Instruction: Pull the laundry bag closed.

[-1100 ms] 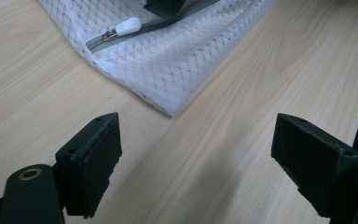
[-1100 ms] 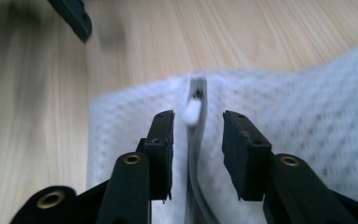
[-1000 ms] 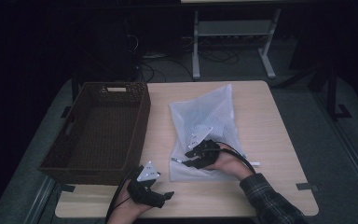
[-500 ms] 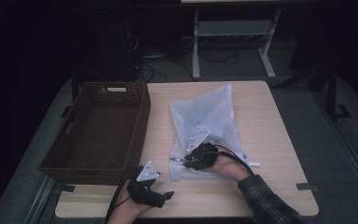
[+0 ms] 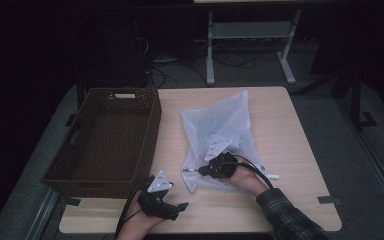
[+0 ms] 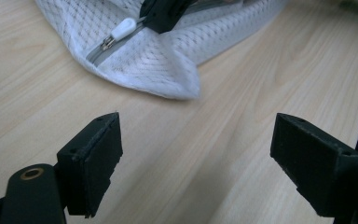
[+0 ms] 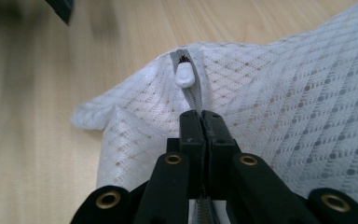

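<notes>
On the pale wood-grain counter (image 5: 290, 150), your right tool (image 7: 200, 122) has just been closing, and its black jaws now pinch the grey zipper tape (image 7: 192, 95) of the white mesh bag (image 5: 225, 130), just behind the smooth white oval pull tab (image 7: 185, 74). That bag lies flat near the counter's middle, its diamond-patterned netting soft and rumpled at the corner. Your left tool (image 6: 196, 154) hovers above bare wood near the front edge, its blocky jaws spread wide with nothing between them. Beside the bag sits a rectangular dark woven wicker basket (image 5: 80, 150).
</notes>
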`<state>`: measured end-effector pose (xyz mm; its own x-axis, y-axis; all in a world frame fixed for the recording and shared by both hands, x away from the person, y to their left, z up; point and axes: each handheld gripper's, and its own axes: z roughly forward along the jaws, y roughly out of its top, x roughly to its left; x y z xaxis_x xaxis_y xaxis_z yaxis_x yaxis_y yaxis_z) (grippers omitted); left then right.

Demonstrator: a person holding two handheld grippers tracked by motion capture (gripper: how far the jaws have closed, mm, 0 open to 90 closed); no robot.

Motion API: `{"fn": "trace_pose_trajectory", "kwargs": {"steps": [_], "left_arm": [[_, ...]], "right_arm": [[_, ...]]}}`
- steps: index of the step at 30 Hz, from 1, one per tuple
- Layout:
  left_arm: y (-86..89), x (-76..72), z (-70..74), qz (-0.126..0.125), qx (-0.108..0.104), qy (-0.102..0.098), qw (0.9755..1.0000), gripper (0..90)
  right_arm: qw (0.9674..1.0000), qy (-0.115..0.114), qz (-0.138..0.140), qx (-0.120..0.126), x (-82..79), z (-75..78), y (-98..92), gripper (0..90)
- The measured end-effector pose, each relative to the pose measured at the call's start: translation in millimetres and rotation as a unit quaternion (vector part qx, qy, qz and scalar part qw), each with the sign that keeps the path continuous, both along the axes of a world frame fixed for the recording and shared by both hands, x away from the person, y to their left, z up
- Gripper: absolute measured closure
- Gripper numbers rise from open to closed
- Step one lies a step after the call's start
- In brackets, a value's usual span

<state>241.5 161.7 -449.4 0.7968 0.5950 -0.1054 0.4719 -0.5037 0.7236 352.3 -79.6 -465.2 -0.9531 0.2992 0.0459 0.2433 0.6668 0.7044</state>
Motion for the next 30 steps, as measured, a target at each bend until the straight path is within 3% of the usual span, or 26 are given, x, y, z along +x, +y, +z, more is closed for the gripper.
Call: {"fn": "trace_pose_trajectory", "kwargs": {"steps": [5,8,14,21,30], "left_arm": [[-4.2,5.0,4.4,0.002,-0.009,-0.002,1.0000,17.3],[-8.9,11.1,7.1,0.003,-0.015,-0.003,0.9999,17.5],[-22.7,29.4,7.6,0.000,-0.027,0.015,0.9995,22.9],[-30.6,55.0,4.2,0.009,-0.042,0.031,0.9986,27.6],[-31.4,75.5,3.1,0.020,-0.078,0.047,0.9956,43.2]], "right_arm": [[0.9994,-0.007,-0.007,0.033,-0.3,10.4,-15.5,87.9],[0.9993,-0.013,-0.007,0.036,-1.6,13.2,-24.6,87.9],[0.9992,-0.014,-0.010,0.036,-3.1,14.1,-38.6,87.9],[0.9987,-0.016,-0.012,0.046,-2.9,16.7,-42.8,87.9],[0.9981,-0.020,-0.012,0.057,-3.6,18.3,-44.5,87.9]]}}
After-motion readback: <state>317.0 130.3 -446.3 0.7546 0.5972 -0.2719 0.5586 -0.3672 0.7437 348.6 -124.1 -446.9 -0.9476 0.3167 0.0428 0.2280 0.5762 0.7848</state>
